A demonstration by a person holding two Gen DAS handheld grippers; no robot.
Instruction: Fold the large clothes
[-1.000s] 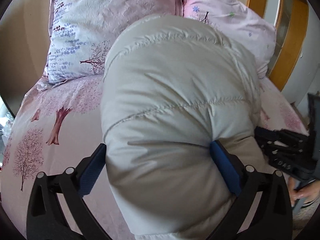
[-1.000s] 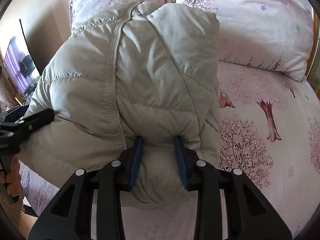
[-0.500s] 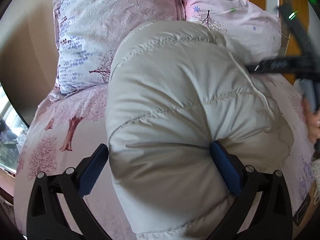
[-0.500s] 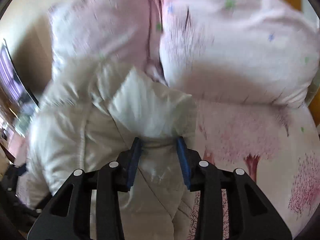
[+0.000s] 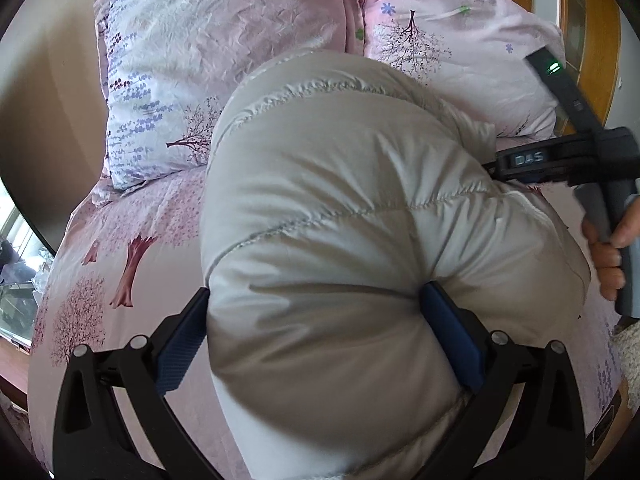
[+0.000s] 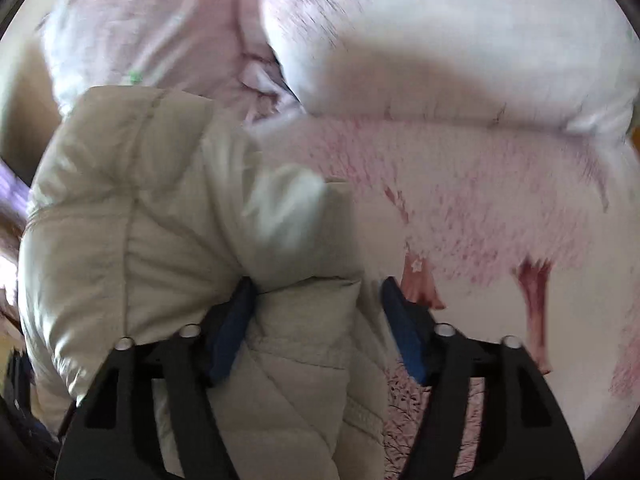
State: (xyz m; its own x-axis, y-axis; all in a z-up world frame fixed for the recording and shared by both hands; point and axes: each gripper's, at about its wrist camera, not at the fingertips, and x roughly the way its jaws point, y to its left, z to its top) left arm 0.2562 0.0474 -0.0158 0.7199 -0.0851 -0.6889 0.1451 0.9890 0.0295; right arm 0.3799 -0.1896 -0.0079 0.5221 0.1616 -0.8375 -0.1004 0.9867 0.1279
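From the left wrist, the left gripper (image 5: 316,332) stands spread wide around a thick fold of the pale puffy jacket (image 5: 360,216), both blue pads pressed into it. The jacket lies bunched on the pink bed sheet (image 5: 120,240), just in front of two pillows (image 5: 224,48). At the right edge a hand (image 5: 612,248) holds the other gripper's handle.

From the right wrist — a blurred view — the right gripper (image 6: 316,328) has just been opening: the jacket (image 6: 160,220) sits between its jaws, touching the left pad, with the right pad (image 6: 404,340) clear of the fabric.
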